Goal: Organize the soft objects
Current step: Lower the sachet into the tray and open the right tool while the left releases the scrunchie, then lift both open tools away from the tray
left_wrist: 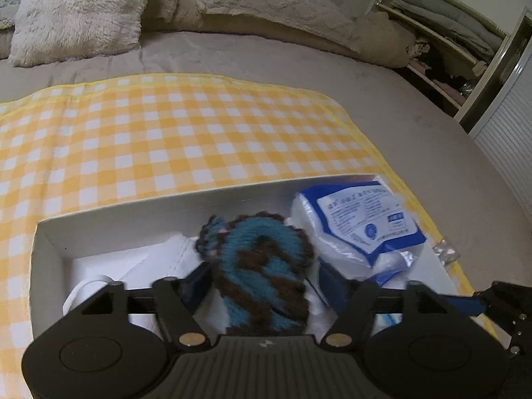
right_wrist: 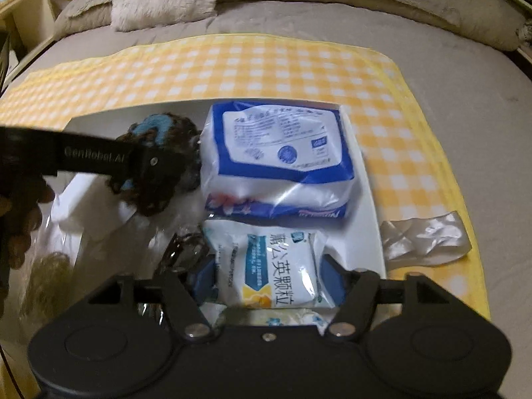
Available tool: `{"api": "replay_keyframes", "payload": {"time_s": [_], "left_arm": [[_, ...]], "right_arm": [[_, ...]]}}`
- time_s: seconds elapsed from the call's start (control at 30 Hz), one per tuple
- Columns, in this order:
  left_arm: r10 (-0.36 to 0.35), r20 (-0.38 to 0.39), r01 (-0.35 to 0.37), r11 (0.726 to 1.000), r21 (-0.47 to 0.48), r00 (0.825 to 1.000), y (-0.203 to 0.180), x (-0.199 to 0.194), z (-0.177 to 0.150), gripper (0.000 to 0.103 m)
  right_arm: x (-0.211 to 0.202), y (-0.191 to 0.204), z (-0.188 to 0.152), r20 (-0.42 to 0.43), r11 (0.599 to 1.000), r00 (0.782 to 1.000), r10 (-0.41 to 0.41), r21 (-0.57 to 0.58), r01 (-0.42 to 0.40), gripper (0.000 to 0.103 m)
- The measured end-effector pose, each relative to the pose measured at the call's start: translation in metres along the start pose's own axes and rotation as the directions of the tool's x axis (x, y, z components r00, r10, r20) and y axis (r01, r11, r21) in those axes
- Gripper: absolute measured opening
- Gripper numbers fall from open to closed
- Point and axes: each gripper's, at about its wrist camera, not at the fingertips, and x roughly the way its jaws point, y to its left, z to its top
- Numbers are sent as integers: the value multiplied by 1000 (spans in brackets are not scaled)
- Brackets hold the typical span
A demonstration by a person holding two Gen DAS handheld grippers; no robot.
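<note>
Right gripper [right_wrist: 267, 281]: my jaws stand wide around the white sachet [right_wrist: 279, 266], pads apart from it; I'd back straight out.
Left gripper [left_wrist: 262, 282]: spread open beside the blue-brown yarn piece [left_wrist: 259, 266], lying in the white box [left_wrist: 133, 209].
Farther: blue-white pack [right_wrist: 276, 163] fills the box's far corner.

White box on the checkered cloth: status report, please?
Left tongs open around knitted blue-brown piece. Right tongs open around white packet. Both in box. Nothing blocking.
</note>
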Motion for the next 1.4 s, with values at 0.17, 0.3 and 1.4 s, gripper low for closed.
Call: {"api": "replay_keyframes", "payload": {"time_s": [0.17, 0.3, 1.4], "left_arm": [[10, 19, -10, 1000, 4, 1000, -9, -15, -2, 85], [20, 36, -20, 1000, 17, 999, -17, -30, -4, 89], [236, 285, -251, 968, 14, 929, -36, -222, -36, 103]], "right_arm": [[-20, 1, -2, 49, 1000, 999, -11, -4, 11, 87], [-34, -1, -2, 64, 999, 998, -16, 29, 14, 87], [-172, -7, -14, 396, 991, 918, -2, 123, -50, 103]]}}
